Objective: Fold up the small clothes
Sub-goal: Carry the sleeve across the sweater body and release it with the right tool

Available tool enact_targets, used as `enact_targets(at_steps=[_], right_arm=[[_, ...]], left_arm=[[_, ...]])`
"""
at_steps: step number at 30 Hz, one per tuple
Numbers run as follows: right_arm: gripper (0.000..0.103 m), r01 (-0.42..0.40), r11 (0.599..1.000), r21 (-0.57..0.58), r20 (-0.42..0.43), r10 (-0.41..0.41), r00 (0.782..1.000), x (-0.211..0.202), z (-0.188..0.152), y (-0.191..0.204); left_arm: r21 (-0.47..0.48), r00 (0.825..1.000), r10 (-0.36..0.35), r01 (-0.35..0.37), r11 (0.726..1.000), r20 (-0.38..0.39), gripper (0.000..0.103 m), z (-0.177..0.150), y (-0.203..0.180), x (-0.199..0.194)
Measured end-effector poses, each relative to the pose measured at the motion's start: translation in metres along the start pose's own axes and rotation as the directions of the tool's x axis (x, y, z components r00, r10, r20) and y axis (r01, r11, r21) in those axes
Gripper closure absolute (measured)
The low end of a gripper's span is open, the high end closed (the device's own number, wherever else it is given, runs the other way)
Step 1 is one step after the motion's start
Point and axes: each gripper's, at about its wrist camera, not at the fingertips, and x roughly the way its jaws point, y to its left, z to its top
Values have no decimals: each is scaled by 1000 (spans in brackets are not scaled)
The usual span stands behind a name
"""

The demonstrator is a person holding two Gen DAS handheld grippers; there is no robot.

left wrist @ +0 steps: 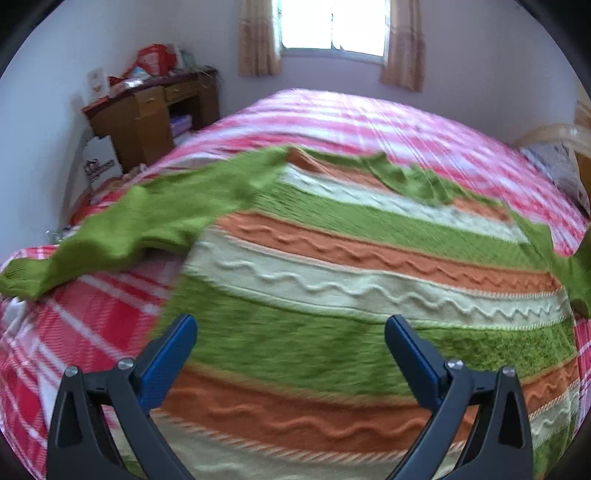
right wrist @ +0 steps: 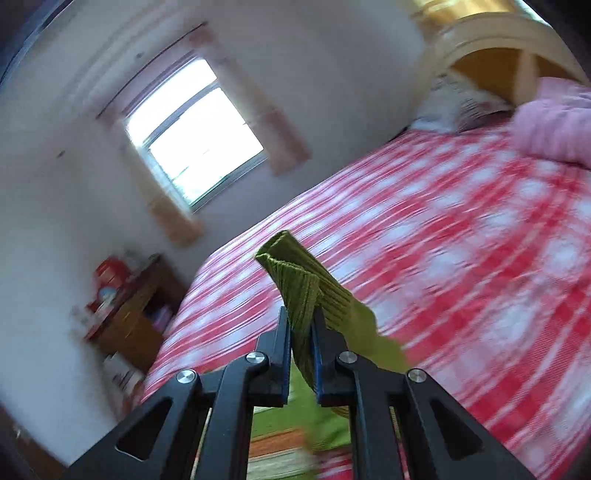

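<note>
A knitted sweater (left wrist: 332, 266) with green, orange and cream stripes lies spread on the red-and-white checked bed (left wrist: 369, 118). Its left green sleeve (left wrist: 147, 225) stretches out to the left, and its right sleeve rises off the bed at the right edge of the left wrist view. My left gripper (left wrist: 291, 328) hovers open just above the sweater's lower part, with nothing between its blue pads. My right gripper (right wrist: 301, 325) is shut on the ribbed green cuff (right wrist: 295, 273) of that right sleeve, lifted above the bed (right wrist: 461, 258).
A wooden desk (left wrist: 155, 110) piled with things stands by the wall at the bed's far left corner. A curtained window (left wrist: 332, 26) is behind the bed. A pink quilt (right wrist: 554, 122), a pillow and a wooden headboard (right wrist: 491, 40) lie at the bed's right end.
</note>
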Motion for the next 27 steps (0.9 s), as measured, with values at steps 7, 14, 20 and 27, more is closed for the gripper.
enact_targets(at_steps=[7,14,20,27], right_arm=[[94,-159,986,-39,-152,152,977,76,-63,106],[94,-275,960,-52,-289,249,924,143,-131,185],[94,-308,947,-95,-390,249,886,189,-182,220],[94,-304,938,-169,-462,197,865,224,-233,234]], left_arm=[[-20,984,126,-124,992,130,0,-5,41,-12],[-96,997,40,-34,995,63,0,-16,66,8],[-128,998,16,-9,992,56,0,-20,68,11],[-133,998,3,6,991,68,0,-23,71,9]])
